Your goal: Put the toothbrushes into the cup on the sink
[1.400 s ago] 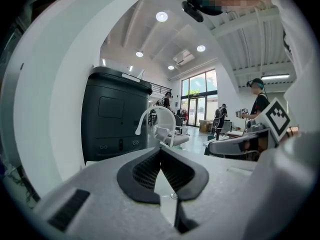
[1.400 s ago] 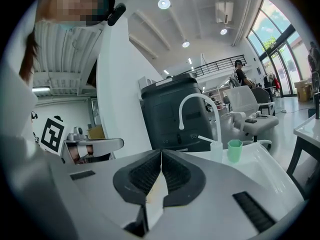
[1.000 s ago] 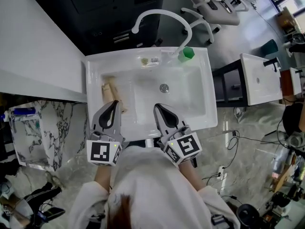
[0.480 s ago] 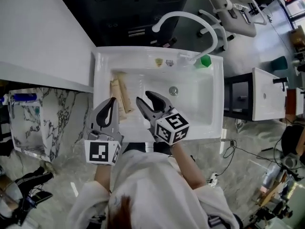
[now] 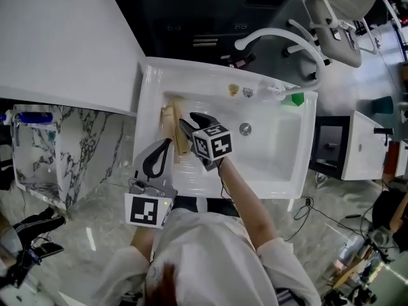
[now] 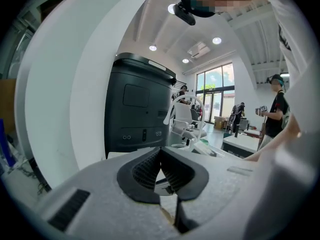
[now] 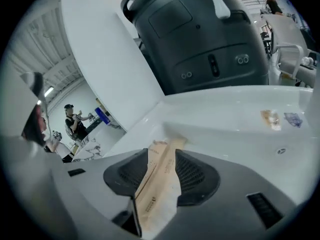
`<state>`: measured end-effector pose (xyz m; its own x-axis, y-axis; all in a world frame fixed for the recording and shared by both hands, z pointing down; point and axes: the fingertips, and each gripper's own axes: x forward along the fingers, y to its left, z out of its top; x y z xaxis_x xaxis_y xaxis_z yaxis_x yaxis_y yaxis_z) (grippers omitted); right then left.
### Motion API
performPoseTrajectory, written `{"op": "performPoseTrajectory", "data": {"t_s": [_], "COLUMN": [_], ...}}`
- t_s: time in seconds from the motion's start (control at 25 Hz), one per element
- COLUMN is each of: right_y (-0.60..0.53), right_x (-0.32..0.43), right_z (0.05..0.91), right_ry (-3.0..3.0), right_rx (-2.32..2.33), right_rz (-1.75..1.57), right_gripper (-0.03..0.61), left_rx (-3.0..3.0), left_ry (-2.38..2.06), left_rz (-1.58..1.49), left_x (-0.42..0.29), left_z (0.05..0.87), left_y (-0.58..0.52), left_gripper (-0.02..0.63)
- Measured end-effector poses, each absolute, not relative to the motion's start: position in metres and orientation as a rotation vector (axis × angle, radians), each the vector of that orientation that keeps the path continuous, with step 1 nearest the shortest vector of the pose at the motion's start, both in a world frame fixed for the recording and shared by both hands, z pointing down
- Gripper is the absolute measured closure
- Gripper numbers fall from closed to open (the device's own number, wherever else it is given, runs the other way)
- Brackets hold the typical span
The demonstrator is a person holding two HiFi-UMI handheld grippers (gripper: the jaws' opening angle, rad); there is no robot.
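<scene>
Marbled floor [image 5: 95, 171] surrounds the white sink [image 5: 274, 161], with a dark cabinet [image 5: 210, 5] behind. The green cup [image 5: 297, 99] stands on its far right corner. Paper-wrapped toothbrushes [image 5: 171, 116] lie in the basin's left. My right hand-held gripper [image 5: 186, 118], jaws just opening, straddles one unpinched. My left hand-held gripper [image 5: 167, 145] is clenched, empty, over the near rim.
</scene>
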<state>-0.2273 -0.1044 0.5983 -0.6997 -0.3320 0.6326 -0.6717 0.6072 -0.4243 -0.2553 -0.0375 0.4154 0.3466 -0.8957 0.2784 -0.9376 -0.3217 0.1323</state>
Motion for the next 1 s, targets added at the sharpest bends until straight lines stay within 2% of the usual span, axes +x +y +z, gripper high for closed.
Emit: {"op": "performPoseTrajectory", "data": {"t_s": [0.56, 0.72, 1.0], "right_y": [-0.107, -0.105, -0.103], "right_x": [-0.244, -0.244, -0.247], "right_z": [0.659, 0.662, 0.644], "right_ry": [-2.117, -2.106, -2.189], "right_rx": [0.717, 0.704, 0.69], "right_rz": [1.033, 1.023, 1.054], "right_gripper": [0.426, 0.449, 0.54], "left_rx": [2.262, 2.255, 2.263], "left_ry": [-1.61, -1.603, -1.6], "left_rz": [0.22, 0.222, 0.223], "left_x": [-0.265, -0.265, -0.263], "left_z": [0.434, 0.437, 0.436], "left_y": [-0.055, -0.055, -0.055], "left_gripper": [0.6, 0.6, 0.6]}}
